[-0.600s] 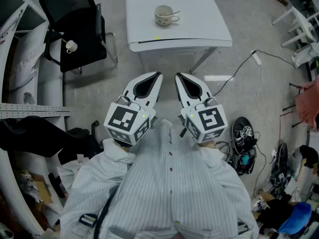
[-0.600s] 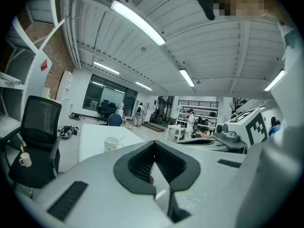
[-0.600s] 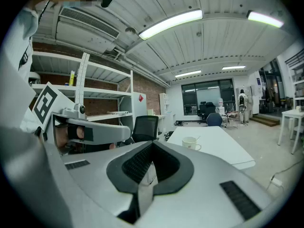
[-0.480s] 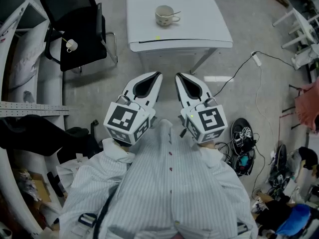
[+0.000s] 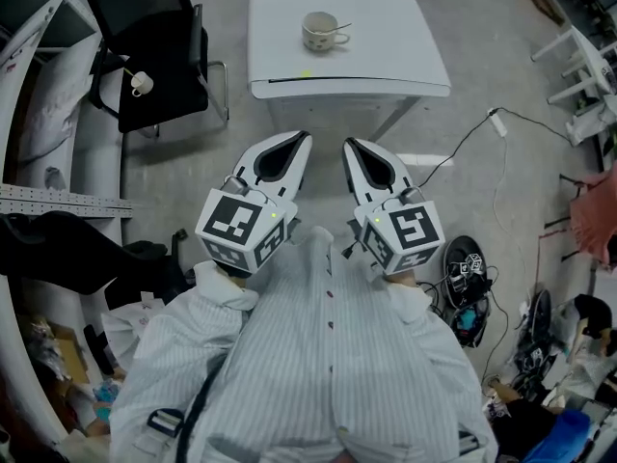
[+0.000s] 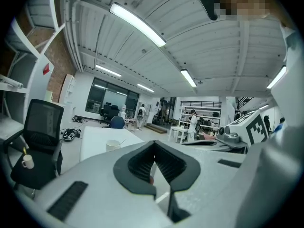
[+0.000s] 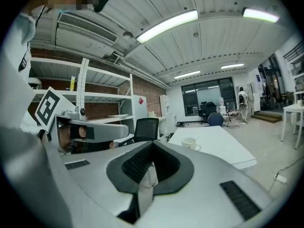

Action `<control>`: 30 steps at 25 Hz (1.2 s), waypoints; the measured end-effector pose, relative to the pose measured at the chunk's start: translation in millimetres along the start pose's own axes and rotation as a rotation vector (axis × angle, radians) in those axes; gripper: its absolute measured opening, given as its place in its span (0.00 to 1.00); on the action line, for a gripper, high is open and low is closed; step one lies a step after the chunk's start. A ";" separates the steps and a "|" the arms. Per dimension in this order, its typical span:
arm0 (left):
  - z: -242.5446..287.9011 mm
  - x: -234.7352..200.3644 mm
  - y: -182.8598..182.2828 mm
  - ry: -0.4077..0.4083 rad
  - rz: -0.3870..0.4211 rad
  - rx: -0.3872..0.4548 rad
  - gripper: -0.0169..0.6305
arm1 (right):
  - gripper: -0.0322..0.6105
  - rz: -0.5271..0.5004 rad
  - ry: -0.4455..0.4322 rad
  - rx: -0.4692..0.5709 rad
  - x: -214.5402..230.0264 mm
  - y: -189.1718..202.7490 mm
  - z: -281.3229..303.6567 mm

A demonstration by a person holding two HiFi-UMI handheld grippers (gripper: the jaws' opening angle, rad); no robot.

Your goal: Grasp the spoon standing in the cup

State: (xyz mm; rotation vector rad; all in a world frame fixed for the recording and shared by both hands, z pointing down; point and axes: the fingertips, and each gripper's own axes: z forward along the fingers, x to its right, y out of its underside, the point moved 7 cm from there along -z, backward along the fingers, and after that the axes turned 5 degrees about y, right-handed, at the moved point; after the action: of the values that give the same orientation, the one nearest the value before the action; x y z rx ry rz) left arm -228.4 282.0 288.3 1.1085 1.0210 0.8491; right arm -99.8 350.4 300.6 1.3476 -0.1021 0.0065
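Left gripper (image 5: 297,141) and right gripper (image 5: 351,147), jaws together and empty, hang short of the table's (image 5: 405,27) near edge. Arriving shut risks toppling the cup (image 5: 316,35) or spoon (image 5: 339,29).

Spoon (image 5: 339,28) in cup (image 5: 316,33) — on white table (image 5: 390,37).

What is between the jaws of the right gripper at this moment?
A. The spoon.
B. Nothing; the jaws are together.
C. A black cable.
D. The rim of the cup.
B: in its own view the jaws of the right gripper stand together with nothing between them, and the cup with the spoon stands far ahead on the white table.
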 end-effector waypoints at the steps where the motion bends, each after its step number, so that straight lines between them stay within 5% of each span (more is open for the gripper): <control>1: -0.6 2.1 -0.1 -0.005 0.003 0.004 0.04 | 0.06 -0.001 -0.002 0.002 1.6 0.5 -2.9; 15: 23.8 -21.4 2.3 -0.035 -0.010 0.013 0.04 | 0.06 -0.006 0.004 -0.022 28.3 8.6 14.3; 30: 132.9 -153.6 -38.0 -0.020 -0.028 -0.015 0.04 | 0.06 -0.011 0.013 -0.051 97.1 -35.3 168.4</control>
State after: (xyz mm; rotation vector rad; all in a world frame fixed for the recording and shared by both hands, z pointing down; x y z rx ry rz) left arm -149.5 91.5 301.0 1.0860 1.0101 0.8211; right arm -12.7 173.4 310.4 1.2967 -0.0832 0.0029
